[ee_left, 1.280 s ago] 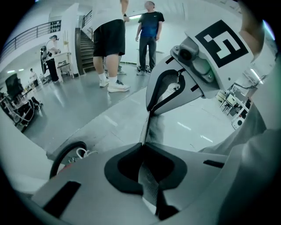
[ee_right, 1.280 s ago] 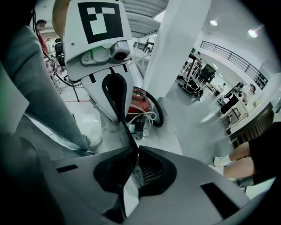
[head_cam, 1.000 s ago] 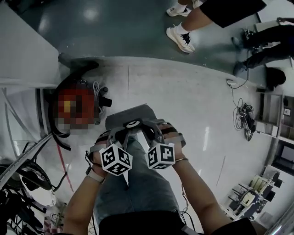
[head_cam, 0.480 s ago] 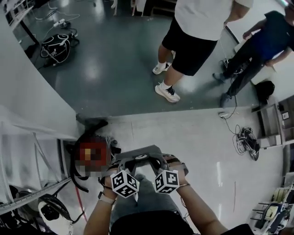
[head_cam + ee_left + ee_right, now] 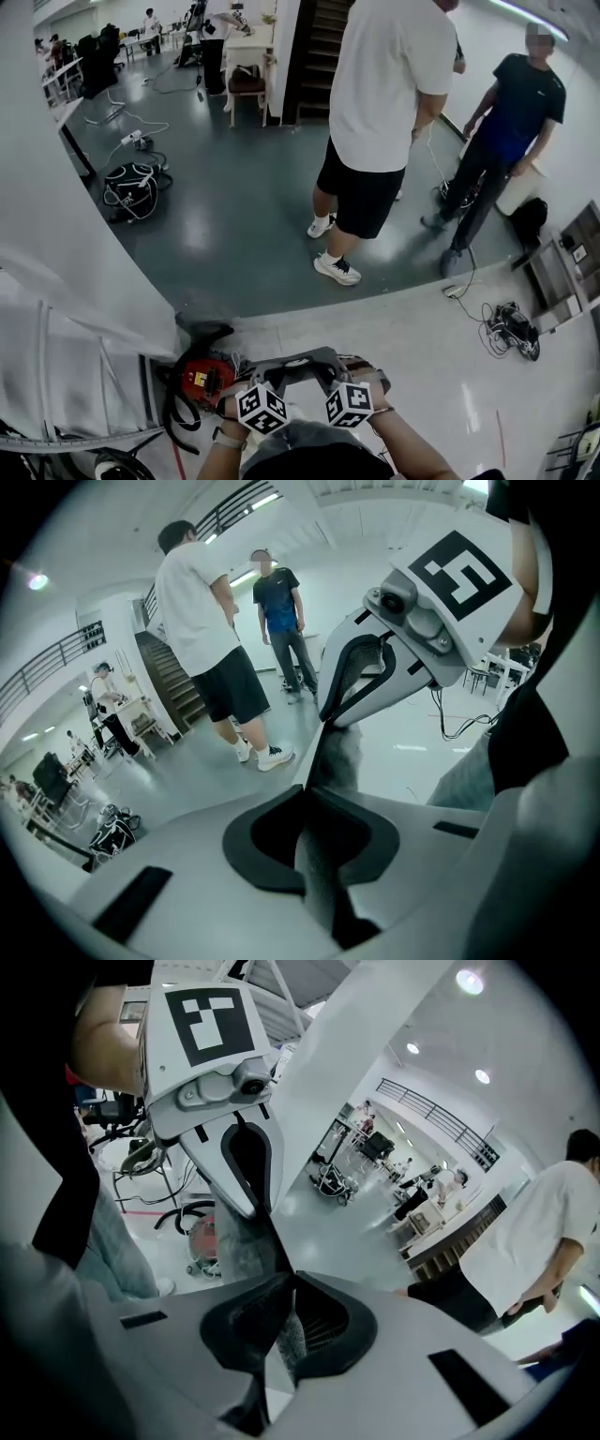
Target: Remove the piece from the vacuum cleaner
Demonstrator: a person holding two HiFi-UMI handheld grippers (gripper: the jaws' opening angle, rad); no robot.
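**Both grippers clamped on the grey piece, off the cleaner**

At the left of the head view, the red vacuum cleaner (image 5: 200, 379) sits on the pale floor beside a white wall, with black hose looped round it. Just to its right, the left gripper (image 5: 251, 373) has its jaws pinched together on one edge of the grey piece (image 5: 292, 362); its own view shows the fuzzy grey sheet caught in the closed jaws. The piece spans the gap between the two tools and is held up clear of the cleaner, in front of the person's body. The right gripper (image 5: 336, 371) grips the opposite edge, its jaws likewise closed on the grey material. Further right and beyond, a person in a white shirt (image 5: 384, 103) and a person in a dark shirt (image 5: 514, 112) stand on the darker floor, with cables (image 5: 511, 328) lying near the right edge.
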